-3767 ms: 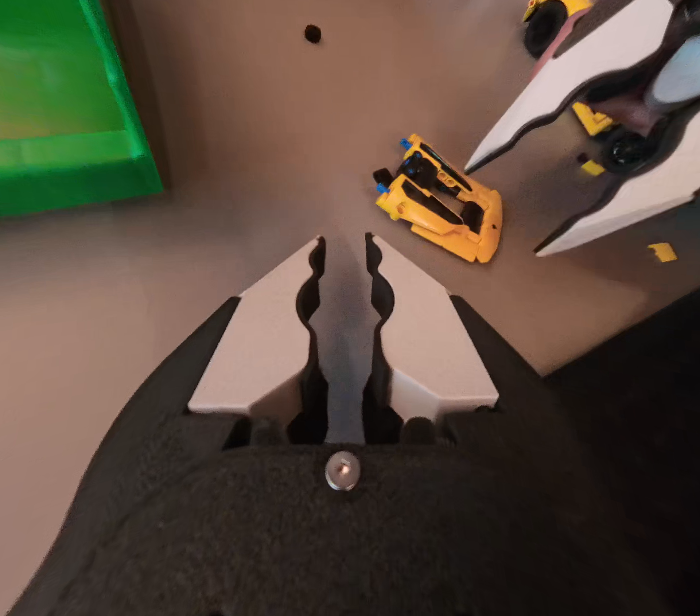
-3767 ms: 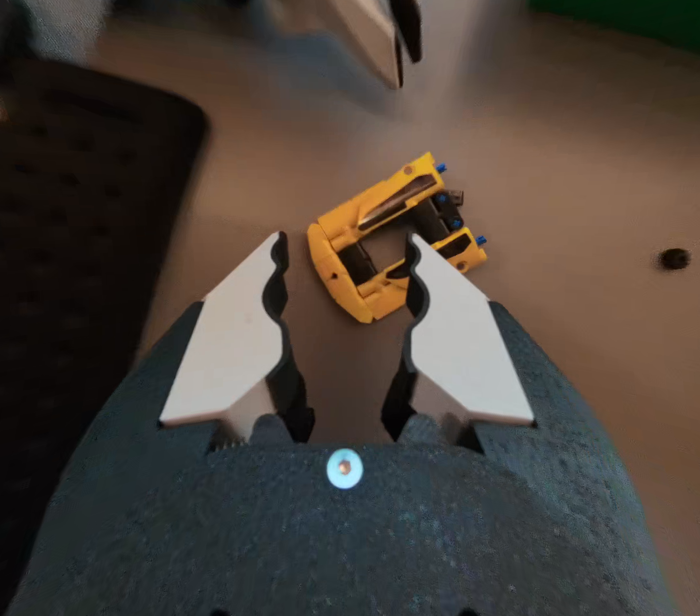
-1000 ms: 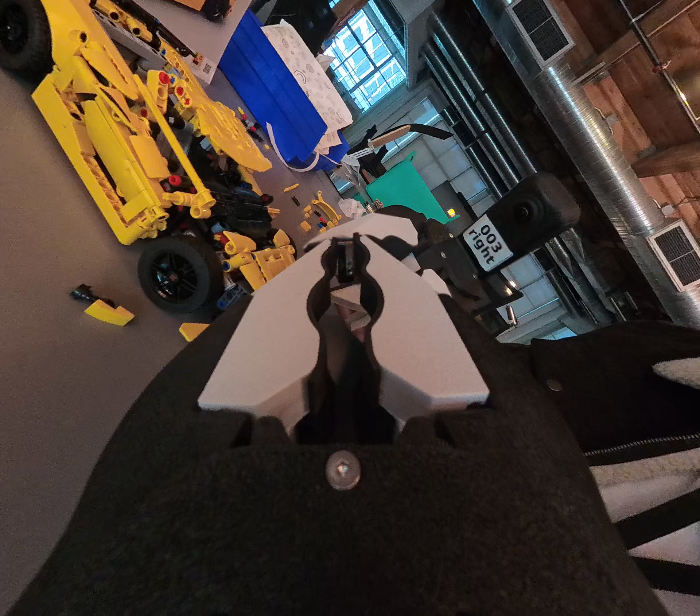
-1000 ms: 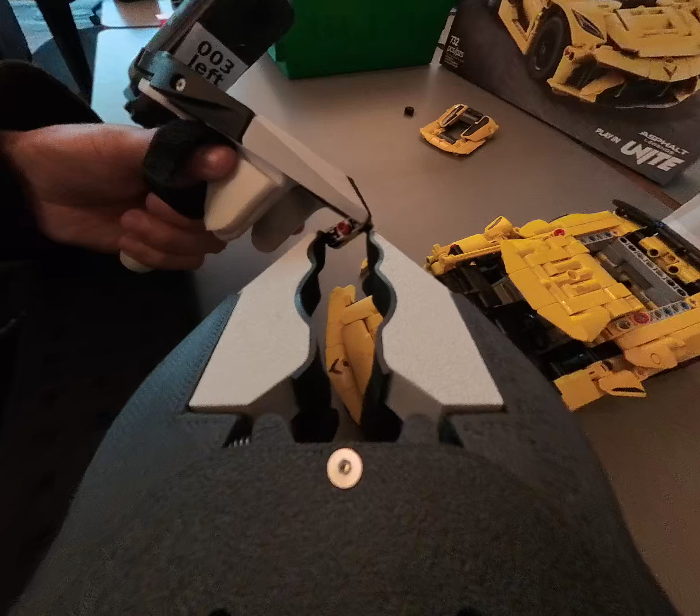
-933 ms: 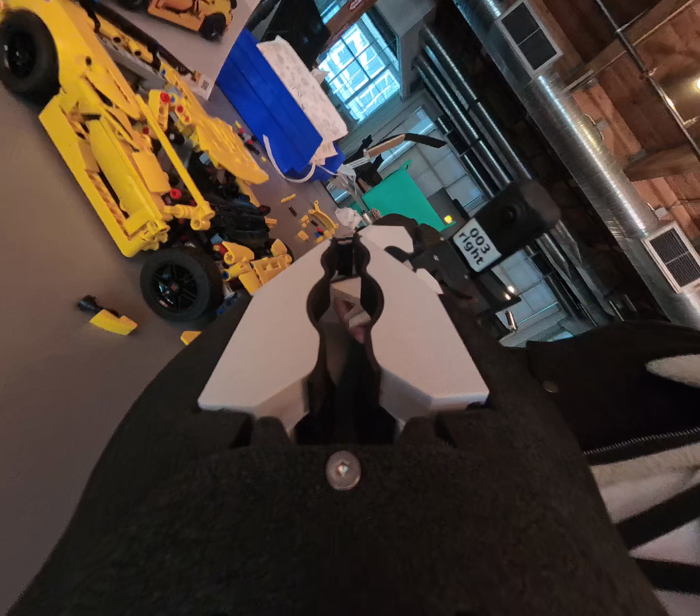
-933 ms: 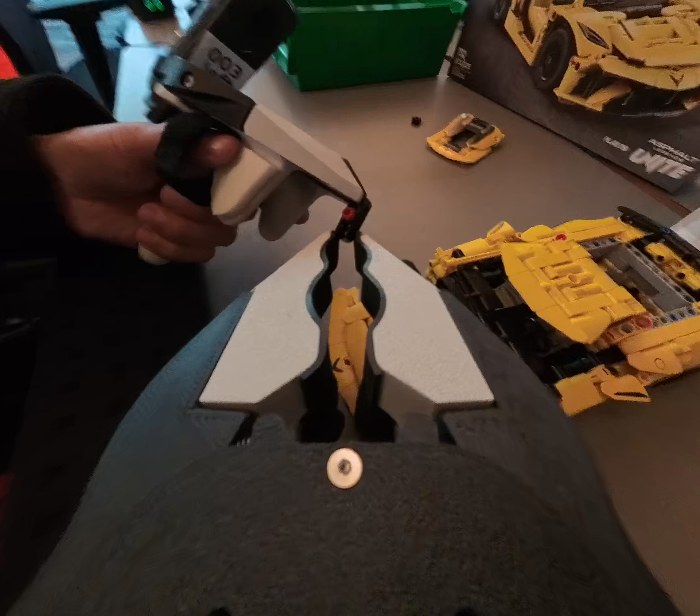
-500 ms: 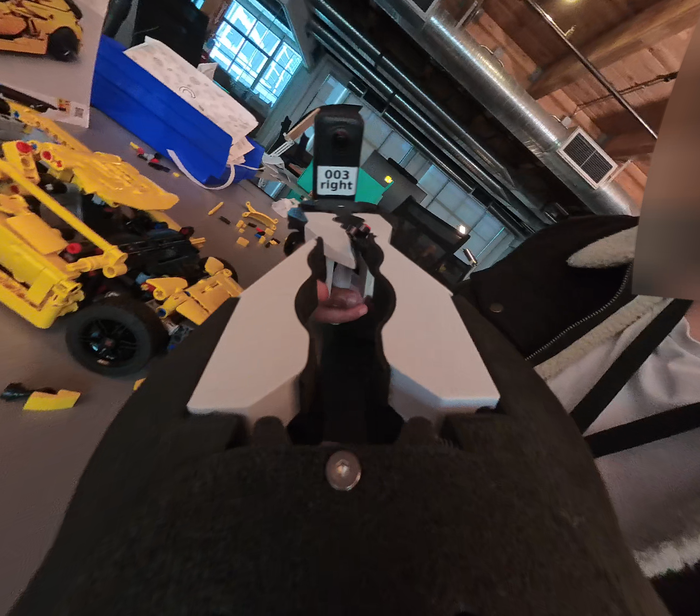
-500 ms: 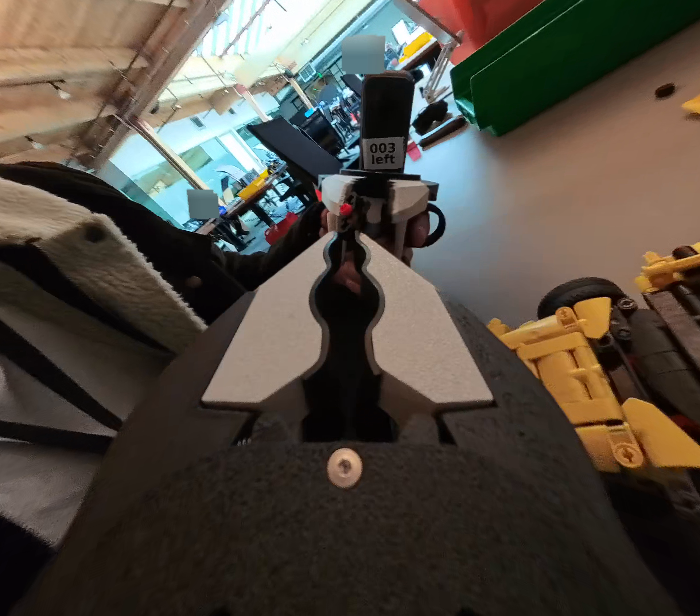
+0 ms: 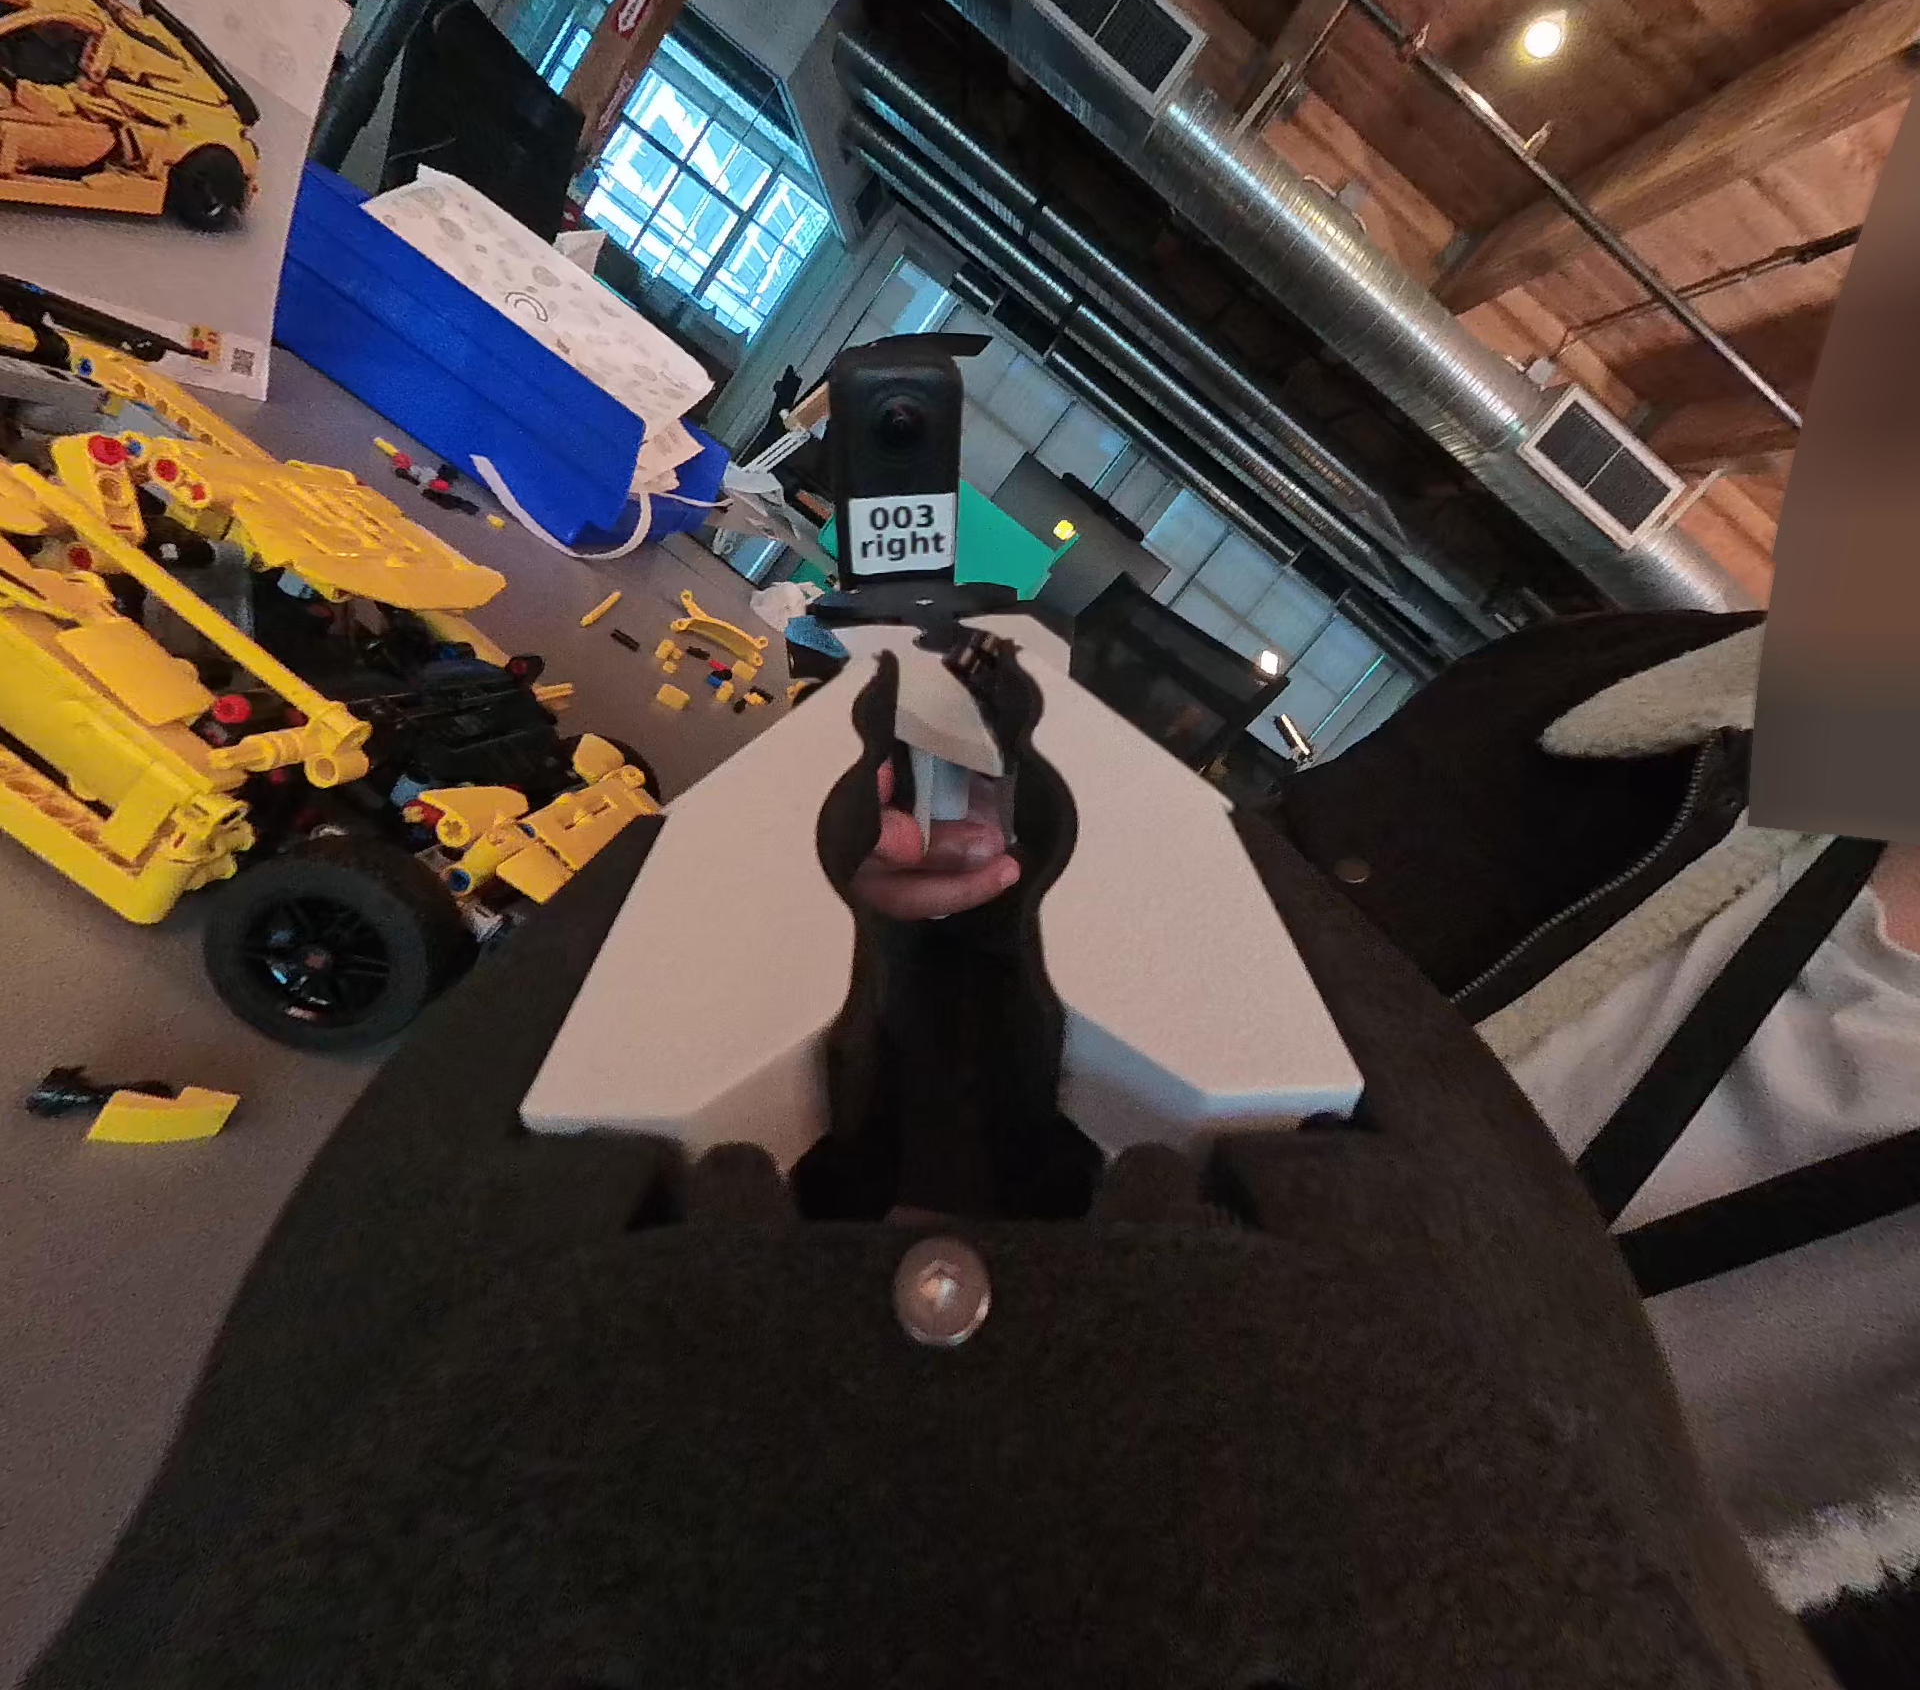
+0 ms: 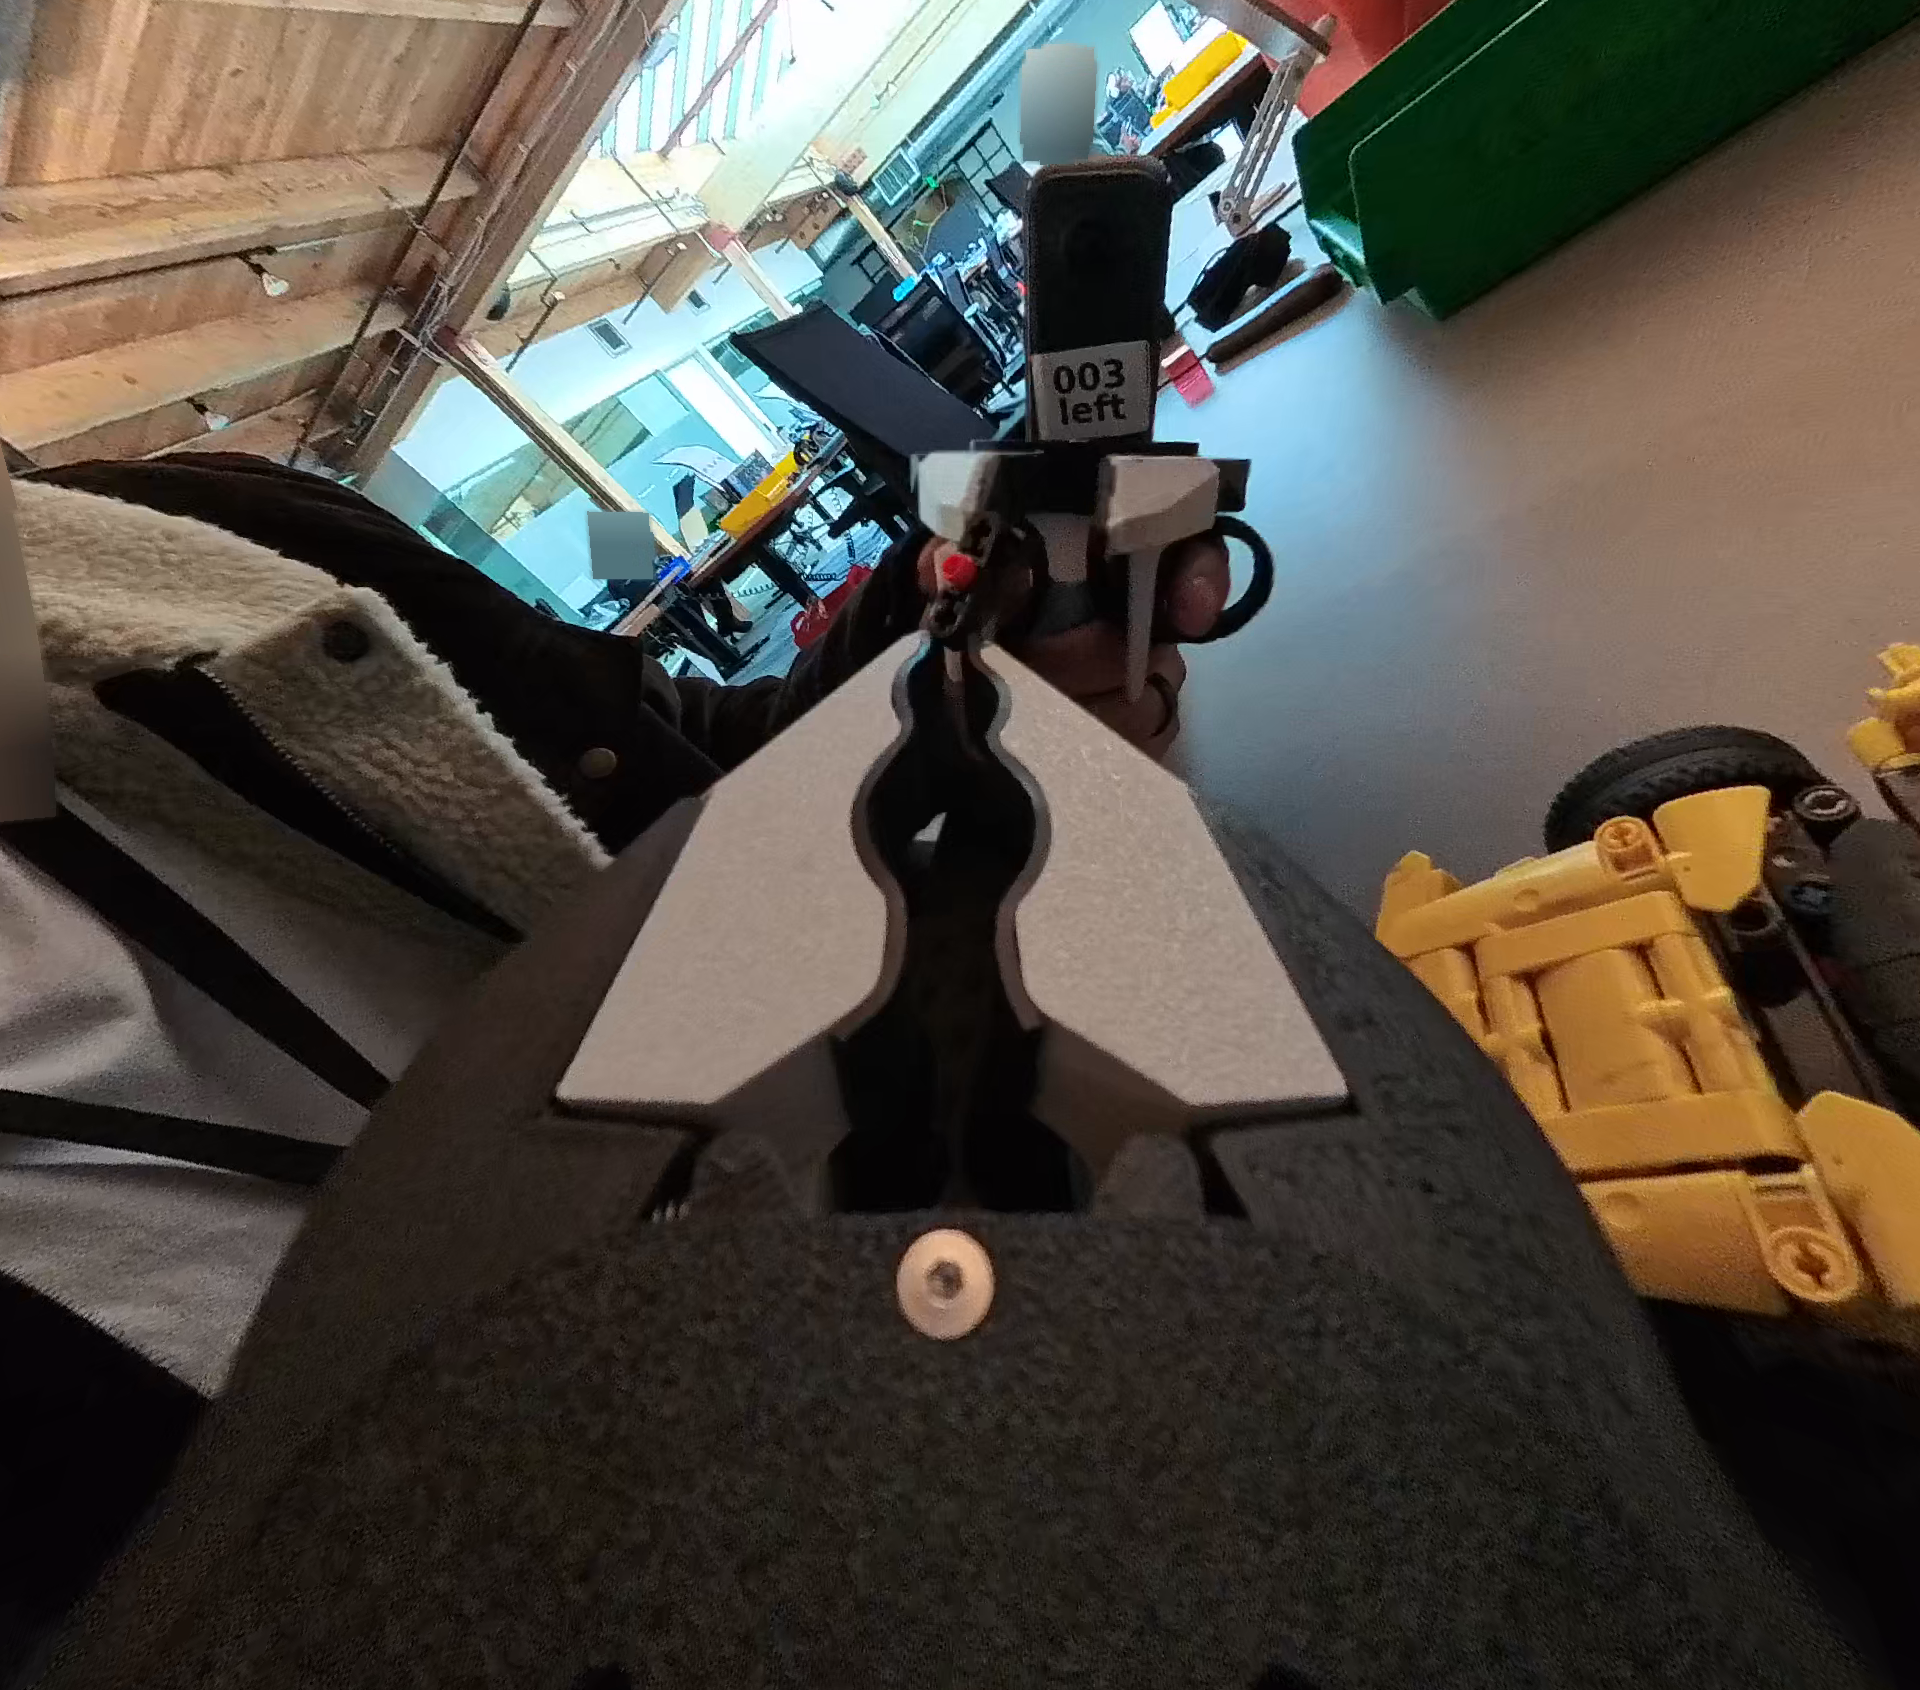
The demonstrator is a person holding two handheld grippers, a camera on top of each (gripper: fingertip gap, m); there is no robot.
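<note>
The right gripper is pinching the lower end of a small black piece, jaws almost together. The piece is standing nearly upright above the table, its red pin facing the right camera. The left gripper, jaws slightly apart, is touching the piece's top; whether it is gripping is unclear. A yellow toy car is sitting to the right.

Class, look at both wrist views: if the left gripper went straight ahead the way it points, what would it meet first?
Most likely the right gripper, which faces it tip to tip; a small black part sits between their tips. Depth is hard to judge.
</note>
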